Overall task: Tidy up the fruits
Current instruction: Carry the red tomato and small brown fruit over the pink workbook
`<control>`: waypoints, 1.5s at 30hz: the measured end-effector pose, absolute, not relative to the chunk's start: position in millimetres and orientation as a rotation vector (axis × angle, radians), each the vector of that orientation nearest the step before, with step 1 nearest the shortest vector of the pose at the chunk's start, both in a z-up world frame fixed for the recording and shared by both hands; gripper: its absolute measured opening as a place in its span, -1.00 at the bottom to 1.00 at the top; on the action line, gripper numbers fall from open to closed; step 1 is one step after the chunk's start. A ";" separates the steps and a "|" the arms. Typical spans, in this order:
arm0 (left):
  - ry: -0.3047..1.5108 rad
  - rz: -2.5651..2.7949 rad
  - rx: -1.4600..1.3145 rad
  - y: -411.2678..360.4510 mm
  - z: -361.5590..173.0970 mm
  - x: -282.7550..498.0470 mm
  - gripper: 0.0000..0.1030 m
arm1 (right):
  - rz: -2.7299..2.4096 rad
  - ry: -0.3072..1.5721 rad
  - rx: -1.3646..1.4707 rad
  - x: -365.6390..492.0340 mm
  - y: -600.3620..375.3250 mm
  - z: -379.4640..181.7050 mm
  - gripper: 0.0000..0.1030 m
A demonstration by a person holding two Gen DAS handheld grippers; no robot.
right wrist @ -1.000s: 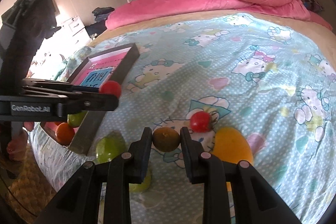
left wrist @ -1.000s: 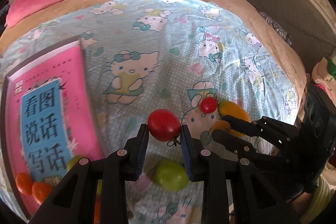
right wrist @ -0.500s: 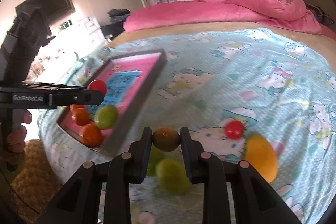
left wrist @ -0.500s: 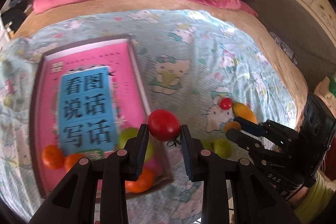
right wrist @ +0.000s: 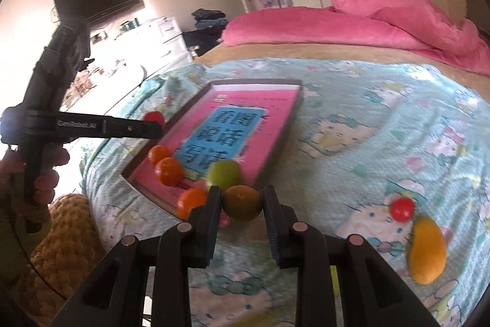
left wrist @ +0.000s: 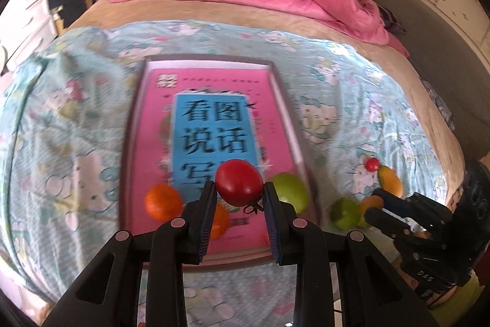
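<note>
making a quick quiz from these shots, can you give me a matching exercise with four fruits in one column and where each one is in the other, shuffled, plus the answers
Fruits
1. large red tomato
2. brownish-green round fruit
3. small red tomato
4. green apple

Places
A. lying on the bedsheet beside the mango
B. inside the tray with the oranges
C. held in the left claw
D. held in the right claw

Pairs: 1-C, 2-D, 3-A, 4-B
</note>
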State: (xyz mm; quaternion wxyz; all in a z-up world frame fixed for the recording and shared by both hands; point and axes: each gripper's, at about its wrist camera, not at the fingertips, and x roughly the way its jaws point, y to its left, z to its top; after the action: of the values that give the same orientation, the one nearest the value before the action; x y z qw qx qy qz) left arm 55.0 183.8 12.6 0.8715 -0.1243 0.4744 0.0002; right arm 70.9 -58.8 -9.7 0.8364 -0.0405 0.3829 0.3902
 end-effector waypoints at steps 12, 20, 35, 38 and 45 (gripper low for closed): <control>0.972 0.089 -0.310 229.7 13.4 32.5 -0.39 | 0.895 0.817 -0.117 61.1 -17.9 -5.7 -0.45; 0.994 0.123 -0.311 241.3 4.3 21.2 -0.39 | 0.943 0.825 -0.159 54.7 13.4 -7.8 -0.45; 1.062 0.086 -0.305 230.4 -21.7 23.5 -0.39 | 0.978 0.850 -0.221 53.3 51.9 -18.5 -0.45; 1.076 0.080 -0.307 227.7 -28.5 25.3 -0.39 | 0.975 0.856 -0.237 53.9 57.7 -20.3 -0.45; 1.097 0.065 -0.303 220.8 -41.0 31.1 -0.39 | 0.972 0.870 -0.246 54.3 63.6 -25.8 -0.45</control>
State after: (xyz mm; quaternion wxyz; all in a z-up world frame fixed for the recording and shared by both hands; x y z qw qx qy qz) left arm 31.1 220.8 -41.0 0.8420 -0.1433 0.5192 0.0306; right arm 54.3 63.6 -25.8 0.7877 -0.1143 0.4036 0.4512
